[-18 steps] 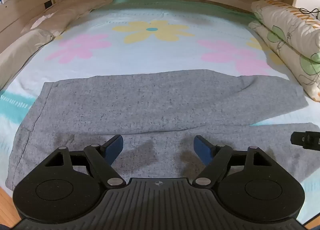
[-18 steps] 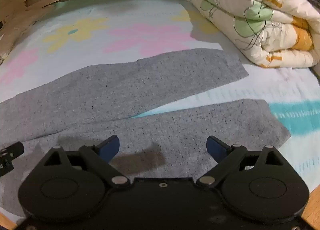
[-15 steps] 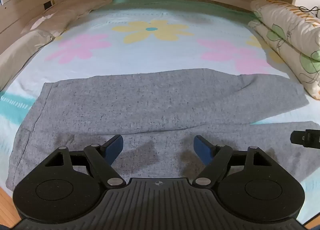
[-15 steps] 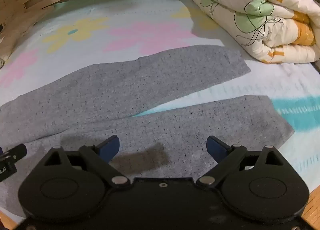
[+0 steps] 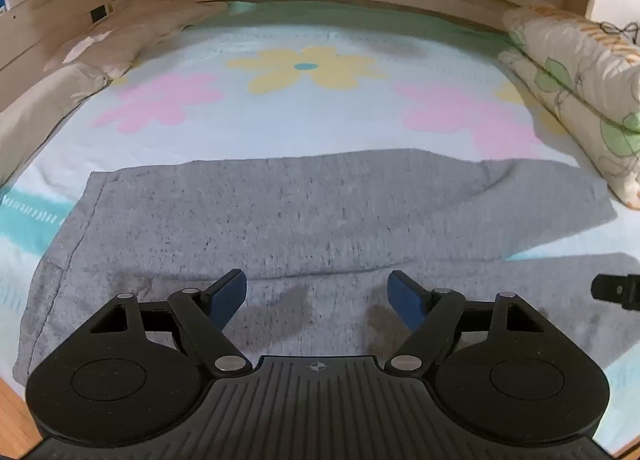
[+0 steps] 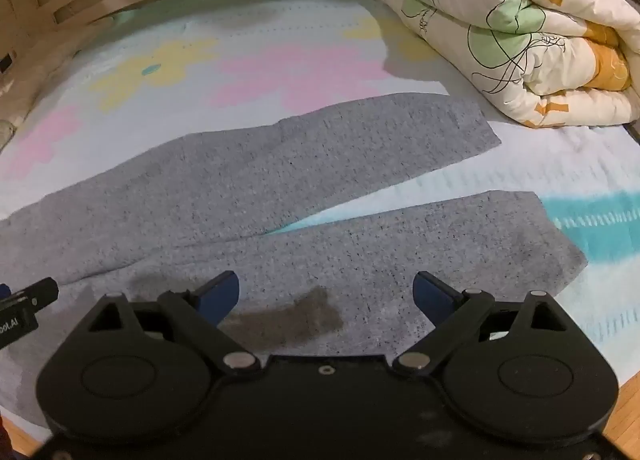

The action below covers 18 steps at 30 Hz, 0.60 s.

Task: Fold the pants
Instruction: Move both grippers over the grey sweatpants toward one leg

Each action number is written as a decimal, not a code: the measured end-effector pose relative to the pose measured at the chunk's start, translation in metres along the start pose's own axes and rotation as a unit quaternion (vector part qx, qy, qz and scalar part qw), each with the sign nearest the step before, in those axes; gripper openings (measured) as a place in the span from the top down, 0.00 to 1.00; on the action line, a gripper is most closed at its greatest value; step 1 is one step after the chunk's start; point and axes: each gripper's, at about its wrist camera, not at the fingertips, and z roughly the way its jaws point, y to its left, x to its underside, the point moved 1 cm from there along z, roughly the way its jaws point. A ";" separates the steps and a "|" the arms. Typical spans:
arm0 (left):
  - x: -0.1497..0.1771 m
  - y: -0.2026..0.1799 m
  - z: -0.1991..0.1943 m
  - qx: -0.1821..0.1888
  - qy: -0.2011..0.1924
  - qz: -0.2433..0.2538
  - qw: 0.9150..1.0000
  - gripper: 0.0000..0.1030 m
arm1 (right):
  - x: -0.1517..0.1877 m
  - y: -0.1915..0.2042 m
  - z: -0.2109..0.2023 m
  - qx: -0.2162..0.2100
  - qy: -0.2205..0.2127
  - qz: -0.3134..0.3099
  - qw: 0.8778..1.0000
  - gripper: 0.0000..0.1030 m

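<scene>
Along the bed's (image 5: 280,119) near edge: grey pants (image 5: 280,219) flat, legs splayed toward the duvet (image 6: 520,39). Left gripper (image 5: 316,296) and right gripper (image 6: 326,296) both agape, empty. Soft, limp knit, probably light; pinch near leg's hem and waistband.

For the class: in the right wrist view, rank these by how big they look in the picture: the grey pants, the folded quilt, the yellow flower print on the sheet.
1. grey pants, covering the widest stretch of the view.
2. folded quilt, cut off by the frame edge, so partly unseen.
3. yellow flower print, smallest; it also lies farther from the camera, so true size is unsure.
</scene>
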 end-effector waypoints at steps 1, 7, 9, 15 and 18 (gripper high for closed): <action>-0.001 0.001 0.000 -0.001 -0.002 -0.002 1.000 0.25 | 0.000 0.001 0.000 -0.001 -0.002 0.000 1.000 0.04; -0.006 0.006 -0.002 -0.002 -0.011 -0.010 1.000 0.25 | -0.001 0.008 -0.010 -0.026 -0.019 -0.004 0.999 0.04; -0.008 0.007 -0.005 -0.003 -0.018 -0.011 1.000 0.25 | 0.000 0.010 -0.014 -0.026 -0.031 -0.011 0.999 0.04; -0.010 0.014 -0.017 -0.013 -0.046 -0.009 0.999 0.25 | -0.001 0.003 -0.010 -0.038 -0.009 0.022 0.999 0.05; -0.014 0.020 -0.015 -0.023 -0.051 -0.011 0.998 0.27 | -0.008 0.000 -0.004 -0.054 0.017 0.049 0.997 0.05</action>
